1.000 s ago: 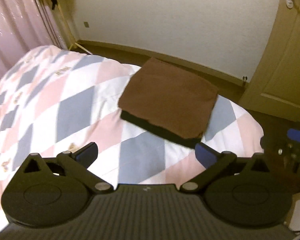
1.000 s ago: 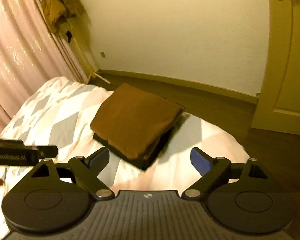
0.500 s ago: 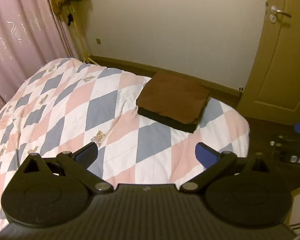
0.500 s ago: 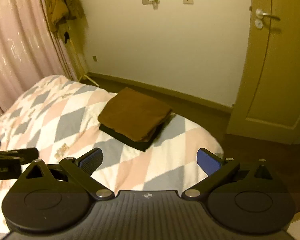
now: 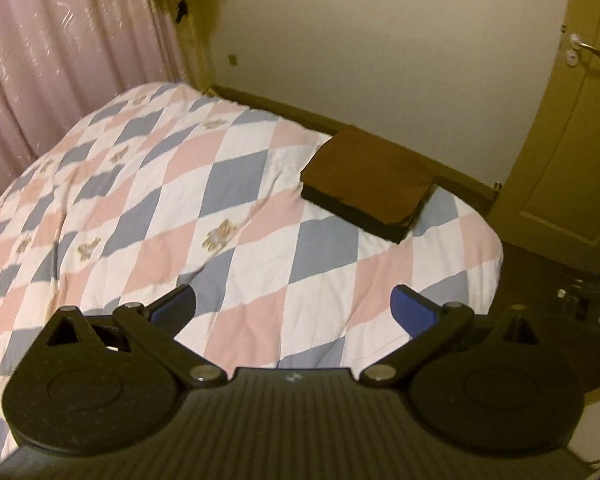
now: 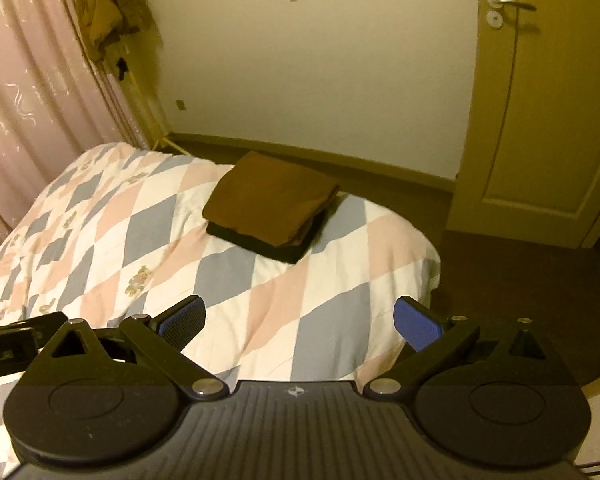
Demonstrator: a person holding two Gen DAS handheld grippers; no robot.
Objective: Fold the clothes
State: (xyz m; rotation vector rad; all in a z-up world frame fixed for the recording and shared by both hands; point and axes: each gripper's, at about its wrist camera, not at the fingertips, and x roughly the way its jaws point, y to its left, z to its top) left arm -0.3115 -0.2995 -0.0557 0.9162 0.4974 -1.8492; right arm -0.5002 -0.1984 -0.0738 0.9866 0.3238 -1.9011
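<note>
While both cameras look down across it, the bed (image 5: 228, 216) fills most of each view, spread with a quilt (image 6: 324, 280) of pink, grey-blue and white diamonds with small bear motifs. Behind it stand a cream wall (image 6: 320, 72), a pink curtain (image 5: 60, 60) on the left and a yellowish door (image 6: 540, 100) with a metal handle on the right; a brown jacket (image 6: 100, 12) hangs in the corner by the curtain. Near the far corner of the bed, toward the door side, lies the folded brown garment (image 5: 366, 172), squared up on top of a folded black garment (image 5: 356, 218) whose edge shows beneath it. Neither gripper touches the stack. Well short of it, the left gripper (image 5: 294, 306) hangs over the quilt with its blue-padded fingers (image 5: 414, 310) spread wide and nothing between them. Likewise the right gripper (image 6: 298, 320) has its fingers (image 6: 416, 322) fully apart and empty, over the near edge of the bed.
</note>
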